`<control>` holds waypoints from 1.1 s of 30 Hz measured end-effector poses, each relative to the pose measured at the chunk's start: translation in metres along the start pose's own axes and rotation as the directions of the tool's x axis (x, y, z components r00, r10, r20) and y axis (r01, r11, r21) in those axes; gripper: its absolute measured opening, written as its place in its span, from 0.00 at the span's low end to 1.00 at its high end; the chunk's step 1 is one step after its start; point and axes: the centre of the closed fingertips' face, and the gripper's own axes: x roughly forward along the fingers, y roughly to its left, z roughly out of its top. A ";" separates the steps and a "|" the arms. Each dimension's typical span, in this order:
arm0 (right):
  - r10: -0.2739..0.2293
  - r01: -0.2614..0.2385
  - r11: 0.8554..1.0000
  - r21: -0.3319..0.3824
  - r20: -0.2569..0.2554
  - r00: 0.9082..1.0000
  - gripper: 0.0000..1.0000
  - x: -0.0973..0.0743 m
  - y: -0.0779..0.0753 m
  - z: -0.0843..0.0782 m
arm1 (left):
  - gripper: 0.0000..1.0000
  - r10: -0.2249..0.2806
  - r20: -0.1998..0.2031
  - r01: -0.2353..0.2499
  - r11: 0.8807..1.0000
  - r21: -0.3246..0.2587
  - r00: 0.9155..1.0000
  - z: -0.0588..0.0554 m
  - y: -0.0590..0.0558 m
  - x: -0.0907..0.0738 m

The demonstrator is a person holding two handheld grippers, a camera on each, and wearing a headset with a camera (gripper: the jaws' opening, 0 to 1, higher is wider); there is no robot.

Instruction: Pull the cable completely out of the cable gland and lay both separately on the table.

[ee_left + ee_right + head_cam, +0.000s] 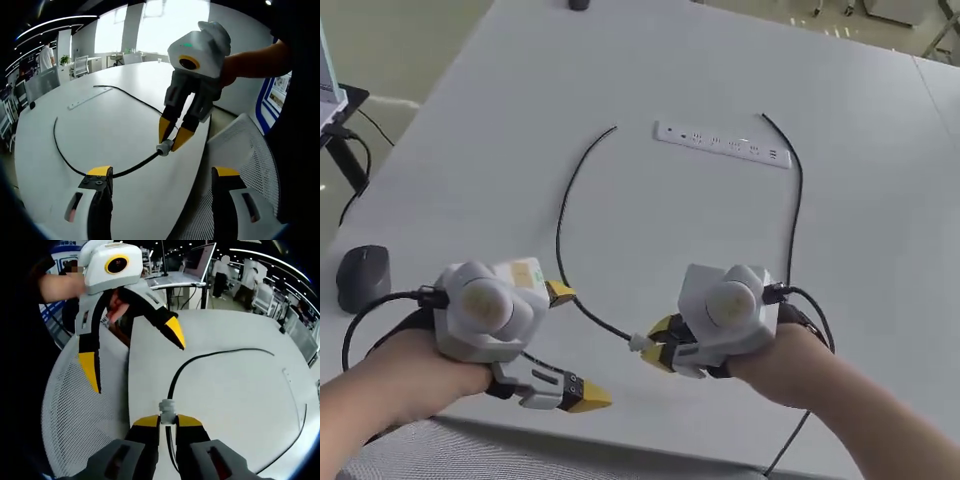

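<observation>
Status: extraction not begun.

- The white plastic cable gland is pinched between the yellow tips of the right hand-held gripper. Its jaws are closed down to the width of the gland, which is held just above the near edge of the white tabletop.
- The thin black cable is not yet out of the gland. It enters the gland's far end and from there lies in a long arc across the tabletop, with its free end out near the middle.
- The left hand-held gripper has its jaws spread wide and holds nothing. It sits near the cable, to the side of the gland, and is not touching either.

Left to do, by my reading: close the left jaws on the cable near the gland, draw the two apart until the end comes free, then set each down apart from the other.

Surroundings:
- A long white power strip lies beyond the arc of the cable.
- A second black lead curves down past the strip toward my right wrist. I cannot tell where it ends, and it could snag during a pull.
- A dark computer mouse sits at the left edge, well apart from the work.
- A white mesh chair back stands just off the near edge, below the grippers.
</observation>
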 end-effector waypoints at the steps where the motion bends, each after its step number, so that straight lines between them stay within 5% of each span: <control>1: -0.005 0.005 1.000 -0.006 0.003 1.000 0.05 -0.001 0.000 0.001 | 0.81 -0.006 0.000 0.006 1.000 0.010 1.000 0.001 -0.001 0.002; 19: -0.014 0.019 0.991 -0.133 0.039 0.999 0.05 -0.024 0.015 0.010 | 0.68 -0.062 0.073 0.062 0.998 -0.005 0.995 0.023 -0.003 0.019; 33: 0.001 0.008 0.976 -0.219 0.040 0.999 0.05 -0.035 0.023 0.013 | 0.47 -0.128 0.122 0.122 0.991 0.051 0.984 0.034 -0.016 0.021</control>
